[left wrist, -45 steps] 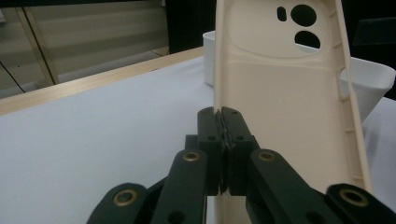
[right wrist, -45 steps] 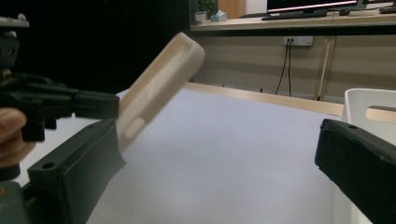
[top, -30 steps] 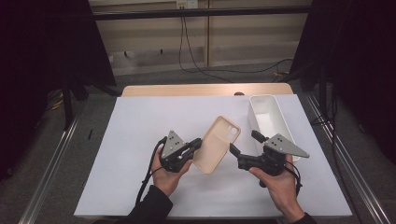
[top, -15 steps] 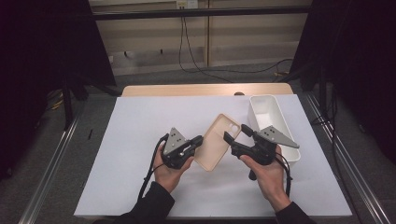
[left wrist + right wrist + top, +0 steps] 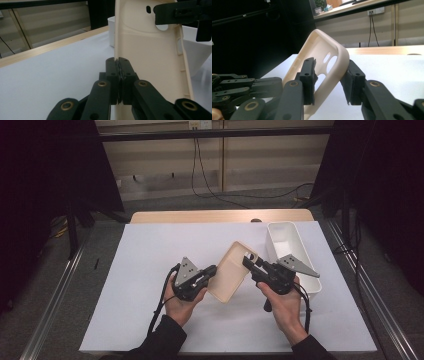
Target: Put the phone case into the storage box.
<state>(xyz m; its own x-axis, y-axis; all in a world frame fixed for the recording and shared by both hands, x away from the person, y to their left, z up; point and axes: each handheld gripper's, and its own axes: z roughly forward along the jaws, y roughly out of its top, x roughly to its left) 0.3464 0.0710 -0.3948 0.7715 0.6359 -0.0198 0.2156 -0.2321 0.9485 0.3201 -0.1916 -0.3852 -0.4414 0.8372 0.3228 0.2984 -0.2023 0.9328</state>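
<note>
- Table: bears the things; the person's forearms enter over its near edge
- Phone case: held above the table's middle, slightly right of centre, its long axis slanting from near-left to far-right
- Left gripper: left of the phone case, at the case's near-left edge
- Right gripper: right of the phone case, at the case's far-right end by the cut-outs; one jaw inside the shell, the other behind its back
- Bin: on the table by its right edge, toward the far right corner, just behind the right gripper and right of the phone case
</note>
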